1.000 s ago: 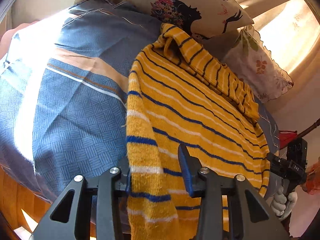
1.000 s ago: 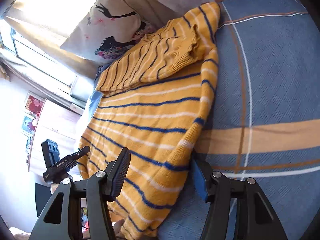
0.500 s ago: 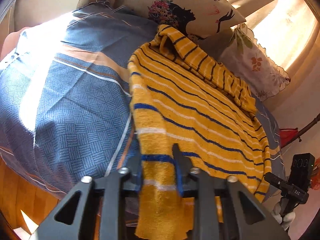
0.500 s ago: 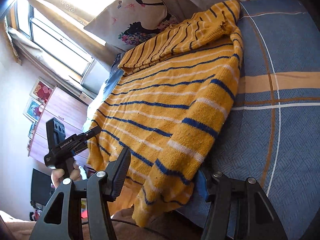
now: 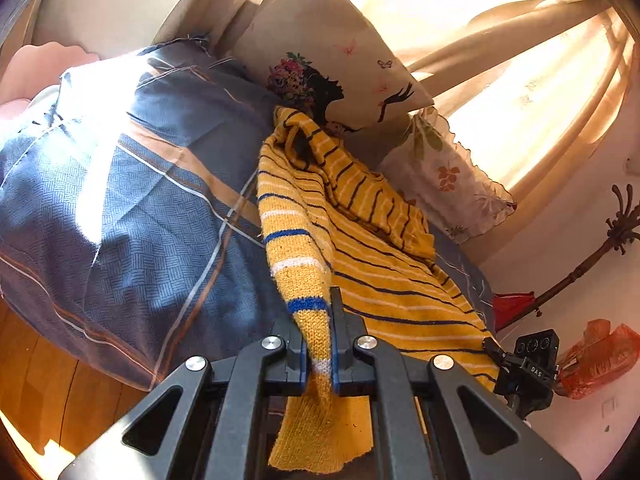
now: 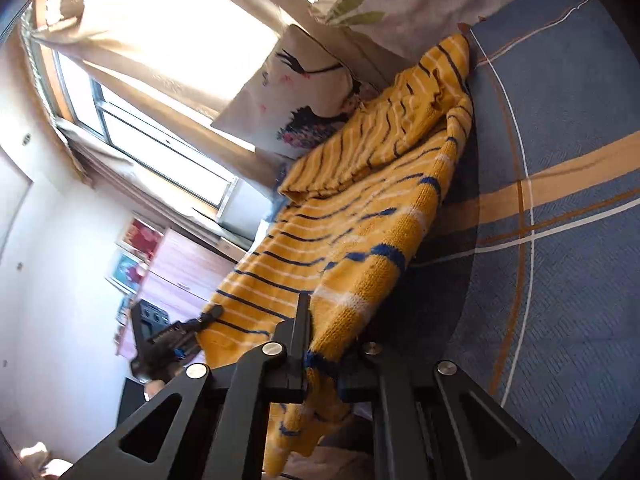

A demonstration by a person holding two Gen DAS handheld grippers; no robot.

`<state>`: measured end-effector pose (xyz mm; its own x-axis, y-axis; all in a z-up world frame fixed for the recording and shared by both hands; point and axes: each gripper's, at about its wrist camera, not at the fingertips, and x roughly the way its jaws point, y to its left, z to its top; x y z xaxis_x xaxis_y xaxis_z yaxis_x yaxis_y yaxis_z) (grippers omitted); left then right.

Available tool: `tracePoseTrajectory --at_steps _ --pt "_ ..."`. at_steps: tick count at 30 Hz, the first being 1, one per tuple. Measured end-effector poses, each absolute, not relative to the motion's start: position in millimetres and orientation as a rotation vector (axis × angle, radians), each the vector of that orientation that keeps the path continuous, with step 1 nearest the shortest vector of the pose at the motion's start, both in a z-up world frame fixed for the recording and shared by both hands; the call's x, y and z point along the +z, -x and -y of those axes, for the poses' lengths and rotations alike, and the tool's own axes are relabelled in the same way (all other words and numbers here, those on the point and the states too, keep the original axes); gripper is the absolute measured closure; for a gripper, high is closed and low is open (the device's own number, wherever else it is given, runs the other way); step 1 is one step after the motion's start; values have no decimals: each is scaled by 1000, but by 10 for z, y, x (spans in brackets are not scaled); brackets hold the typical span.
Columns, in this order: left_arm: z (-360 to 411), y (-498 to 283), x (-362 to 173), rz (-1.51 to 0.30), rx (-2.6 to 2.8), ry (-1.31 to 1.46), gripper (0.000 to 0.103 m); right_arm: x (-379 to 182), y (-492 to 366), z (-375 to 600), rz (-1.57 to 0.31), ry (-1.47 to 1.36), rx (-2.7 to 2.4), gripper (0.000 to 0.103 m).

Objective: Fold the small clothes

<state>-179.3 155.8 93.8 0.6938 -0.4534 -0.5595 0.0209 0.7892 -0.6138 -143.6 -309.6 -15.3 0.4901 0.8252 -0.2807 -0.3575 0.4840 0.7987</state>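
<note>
A yellow knit sweater (image 5: 372,276) with blue and white stripes lies on a blue patterned bedspread (image 5: 120,216), one sleeve folded across its top near the pillows. My left gripper (image 5: 319,354) is shut on the sweater's bottom hem corner and lifts it off the bed. My right gripper (image 6: 324,364) is shut on the other hem corner of the sweater (image 6: 360,232), also raised. The right gripper shows at the lower right of the left wrist view (image 5: 524,364). The left gripper shows at the lower left of the right wrist view (image 6: 168,340).
Two pillows, one with a woman's silhouette (image 5: 340,64) and one with leaves (image 5: 444,176), lean at the head of the bed under a curtained window (image 6: 160,92). Wooden floor (image 5: 48,380) lies beside the bed. A wooden dresser (image 6: 180,276) stands by the wall.
Both grippers have shut on the sweater's hem corners and lifted them. The hem now hangs from the fingers above the bedspread.
</note>
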Motion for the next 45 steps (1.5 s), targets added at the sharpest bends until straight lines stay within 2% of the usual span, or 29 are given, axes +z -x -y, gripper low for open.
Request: tracePoseTrajectory --at_steps 5,11,16,23,26,29,31,33,35,37,38,40,43,45 --pt "-1331 2121 948 -755 -353 603 96 -45 1767 3551 -642 -784 833 94" --pt "-1406 2018 629 -828 -331 681 96 -430 1670 3622 -744 -821 757 94" --pt "-1491 1766 773 -804 -333 706 96 -260 1490 3520 -738 -805 779 94" --pt "-1534 451 1143 -784 -317 744 95 462 539 3243 -710 -736 792 94" --pt "-1550 -396 975 -845 -246 799 95 587 -149 3126 -722 -725 694 93" --pt "-1686 -1056 620 -896 -142 857 94 422 -878 3036 -790 -680 527 91" --pt "-1832 -1249 347 -919 -148 1020 92 181 -1267 3048 -865 -692 418 77" --pt "-1944 -1295 205 -905 -184 1134 85 -71 -1478 3154 -910 -797 382 56" --pt "-2007 -1298 209 -878 -196 1122 76 -242 -1578 3259 -912 -903 397 53" --pt "-2059 -1265 246 -864 -211 1110 72 -291 -1622 3308 -907 -923 404 53" --pt "-2087 -1246 264 -855 -221 1111 65 -298 -1635 3321 -909 -924 421 53" --pt "-2130 -1204 326 -842 -226 1094 57 -244 -1627 3336 -897 -905 438 53" --pt "-2184 -1124 491 -803 -206 1034 49 -6 -1552 3360 -834 -811 430 37" --pt "-2200 -1072 599 -781 -225 1008 48 167 -1496 3380 -789 -779 444 35"
